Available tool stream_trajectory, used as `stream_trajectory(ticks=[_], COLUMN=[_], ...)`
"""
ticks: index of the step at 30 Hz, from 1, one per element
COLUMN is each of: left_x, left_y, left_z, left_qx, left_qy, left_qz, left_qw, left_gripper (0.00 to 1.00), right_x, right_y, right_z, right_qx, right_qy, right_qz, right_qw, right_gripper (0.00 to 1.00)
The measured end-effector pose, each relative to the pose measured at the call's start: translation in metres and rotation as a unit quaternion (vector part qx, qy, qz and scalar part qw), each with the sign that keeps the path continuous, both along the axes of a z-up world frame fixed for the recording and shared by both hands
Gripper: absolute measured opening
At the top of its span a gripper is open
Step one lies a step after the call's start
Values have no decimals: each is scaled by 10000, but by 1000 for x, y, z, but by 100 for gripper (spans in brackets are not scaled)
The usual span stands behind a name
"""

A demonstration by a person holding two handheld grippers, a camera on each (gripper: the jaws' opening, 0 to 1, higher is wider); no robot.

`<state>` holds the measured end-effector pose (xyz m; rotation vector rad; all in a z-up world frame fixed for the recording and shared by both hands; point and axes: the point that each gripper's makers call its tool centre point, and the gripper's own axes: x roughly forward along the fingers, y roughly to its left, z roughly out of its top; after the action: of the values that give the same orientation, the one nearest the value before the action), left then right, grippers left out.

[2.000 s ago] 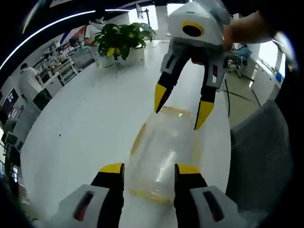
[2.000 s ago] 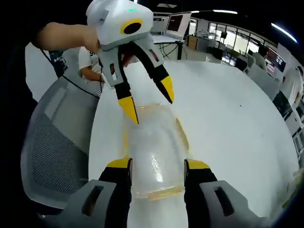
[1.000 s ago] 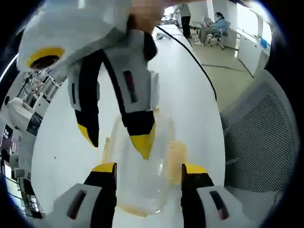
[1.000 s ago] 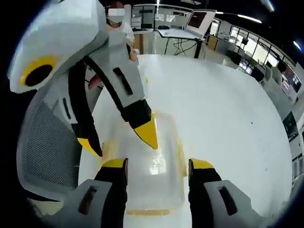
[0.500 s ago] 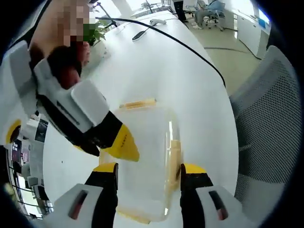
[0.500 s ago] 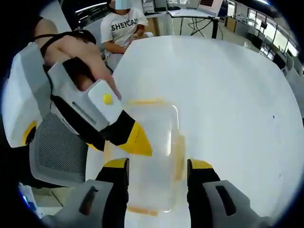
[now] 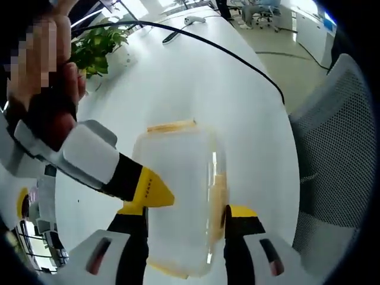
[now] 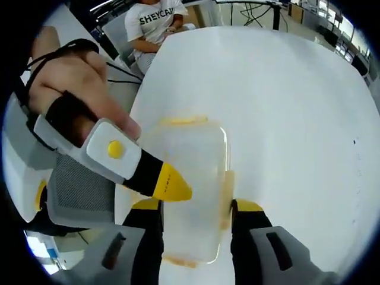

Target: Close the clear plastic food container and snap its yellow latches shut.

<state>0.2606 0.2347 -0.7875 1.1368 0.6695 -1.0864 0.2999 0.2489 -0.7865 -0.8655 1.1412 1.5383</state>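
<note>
The clear plastic container (image 7: 178, 196) with its lid on lies on the white table (image 7: 196, 77). Yellow latches show at its far end (image 7: 171, 126) and along its right side (image 7: 217, 193). My left gripper (image 7: 185, 212) hangs open over the near end, one jaw on each side of it. A yellow fingertip (image 7: 151, 190) of the right gripper touches the container's left edge. In the right gripper view, the container (image 8: 193, 178) lies under my open right gripper (image 8: 197, 206), and the left gripper's yellow fingertip (image 8: 171, 184) rests on its left edge.
A potted plant (image 7: 98, 44) and a black cable (image 7: 237, 56) lie farther along the table. A grey mesh chair (image 7: 338, 148) stands beside the table edge. A person in a white T-shirt (image 8: 155, 27) sits beyond the table's far end.
Both grippers, which faced each other over the container, have swung in close and now cross over it. Each other's tip has come down onto the container's left edge.
</note>
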Motion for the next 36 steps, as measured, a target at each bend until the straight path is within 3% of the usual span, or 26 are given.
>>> stream_trajectory(ticks=[6,20,23,28,36], left_x=[1,3,2,2,2], left_y=[1,1,1,0,0], left_z=[0,-1,-5,-5,-2], left_qx=[9,209,102,216,239], left_qy=[-24,29,-23,-53,129], left_qz=[31,164,300,226,217], left_qw=[10000,9996,9995,9995,9994], left_gripper=[44,41,40,41,42], right_x=[-8,-2,-2,-1,1], right_y=[-11,-2,-1,0,3], right_z=[-5,-3,-2,-1,0], right_qx=[68,89,44,41,139], right_qy=[72,136,115,108,171], right_qz=[16,94,86,105,31], right_qw=[9999,9998,9999,9999,9998], right_gripper=[37,38,38,38,40])
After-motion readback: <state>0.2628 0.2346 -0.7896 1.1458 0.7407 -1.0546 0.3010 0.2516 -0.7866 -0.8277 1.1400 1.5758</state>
